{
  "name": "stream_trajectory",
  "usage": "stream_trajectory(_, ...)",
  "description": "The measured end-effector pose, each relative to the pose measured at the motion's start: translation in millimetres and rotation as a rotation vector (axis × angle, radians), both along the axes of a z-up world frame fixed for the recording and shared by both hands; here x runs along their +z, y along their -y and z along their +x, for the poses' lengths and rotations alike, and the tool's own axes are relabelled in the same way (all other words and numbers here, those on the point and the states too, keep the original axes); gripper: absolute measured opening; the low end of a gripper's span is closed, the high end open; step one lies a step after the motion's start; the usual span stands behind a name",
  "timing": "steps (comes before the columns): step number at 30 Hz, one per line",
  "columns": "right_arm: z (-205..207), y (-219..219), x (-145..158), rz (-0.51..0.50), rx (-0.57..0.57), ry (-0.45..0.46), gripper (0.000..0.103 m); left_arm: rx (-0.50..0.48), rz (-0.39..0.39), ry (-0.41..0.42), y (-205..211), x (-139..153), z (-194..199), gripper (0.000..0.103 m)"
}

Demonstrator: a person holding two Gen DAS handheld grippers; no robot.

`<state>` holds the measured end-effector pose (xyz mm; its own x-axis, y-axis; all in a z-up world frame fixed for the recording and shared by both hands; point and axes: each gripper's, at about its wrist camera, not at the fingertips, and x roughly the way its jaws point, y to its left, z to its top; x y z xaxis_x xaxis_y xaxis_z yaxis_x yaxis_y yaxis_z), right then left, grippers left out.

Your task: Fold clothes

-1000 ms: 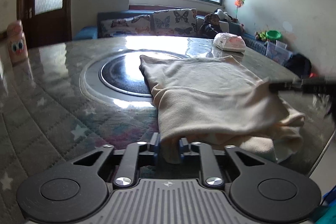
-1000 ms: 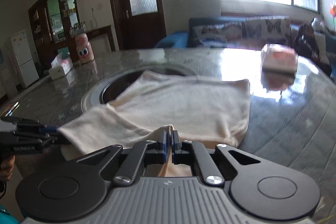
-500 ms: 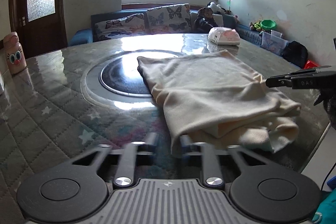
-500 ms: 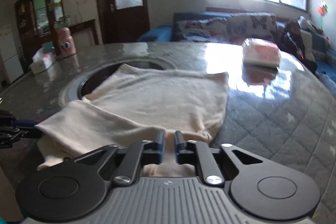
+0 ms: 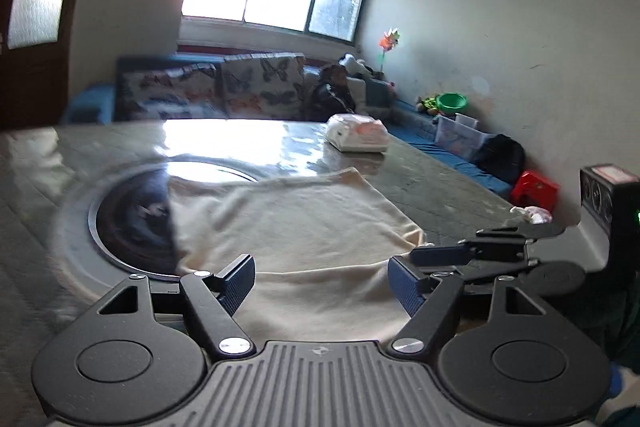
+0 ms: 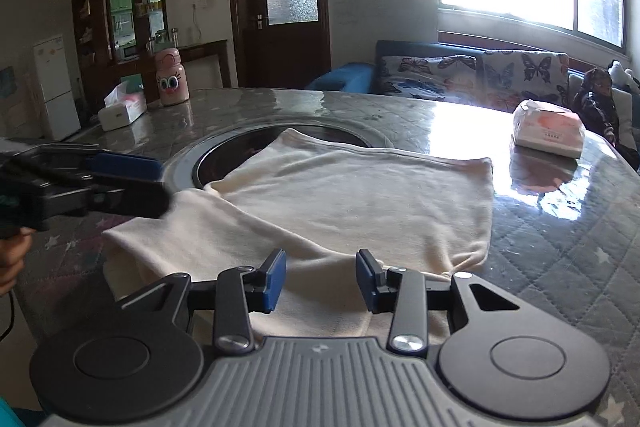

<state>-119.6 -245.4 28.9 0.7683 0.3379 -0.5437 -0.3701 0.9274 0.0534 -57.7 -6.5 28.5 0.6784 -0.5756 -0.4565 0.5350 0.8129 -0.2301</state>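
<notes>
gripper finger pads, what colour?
Blue, ribbed pads; the right wrist view shows them best, above the cream garment.

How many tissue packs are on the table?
2. One white box sits at the far left beside the pink bottle; one soft pack lies at the far right, beyond the cream cloth. More could be out of view.

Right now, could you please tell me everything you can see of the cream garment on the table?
The cream garment looks like soft knit fabric, folded into a rough rectangle with a layer doubled over at its near left. It lies flat on the glossy table, its far corner overlapping the dark round inset. Both the left gripper and right gripper hang open above its near edge, gripping nothing.
</notes>
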Motion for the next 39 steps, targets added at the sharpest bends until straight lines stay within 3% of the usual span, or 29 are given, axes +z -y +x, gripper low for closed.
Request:
stream_trajectory(8,-0.8,3.5,-7.2,-0.026,-0.009,-0.022,0.039,0.091,0.019,-0.124,-7.6,-33.2,30.6,0.076)
stream_trajectory(16,-14.5,3.4,-8.6,-0.085,0.019,-0.017,0.041,0.072,0.092,-0.049,-1.7,-30.4,10.9,0.078)
stream_trajectory(19,-20.5,4.0,-6.0,-0.097,0.026,-0.007,0.042,0.068,0.133,-0.013,3.7,-28.5,2.8,0.085)
stream_trajectory(23,-27.9,5.3,-4.1,-0.106,0.029,0.004,0.042,0.086,0.184,0.041,4.3,-25.4,-9.5,0.086)
stream_trajectory(26,-31.5,6.2,-7.0,-0.119,0.029,-0.002,0.042,0.119,0.231,0.036,3.4,-31.8,-11.6,0.085)
stream_trajectory(36,-39.6,12.4,-1.8,-0.156,0.025,0.018,0.043,0.189,0.255,0.015,-5.5,-33.7,-16.4,0.086)
stream_trajectory(39,-41.8,14.5,0.6,-0.167,0.023,0.027,0.048,0.194,0.268,-0.003,-7.0,-37.4,-16.4,0.086)
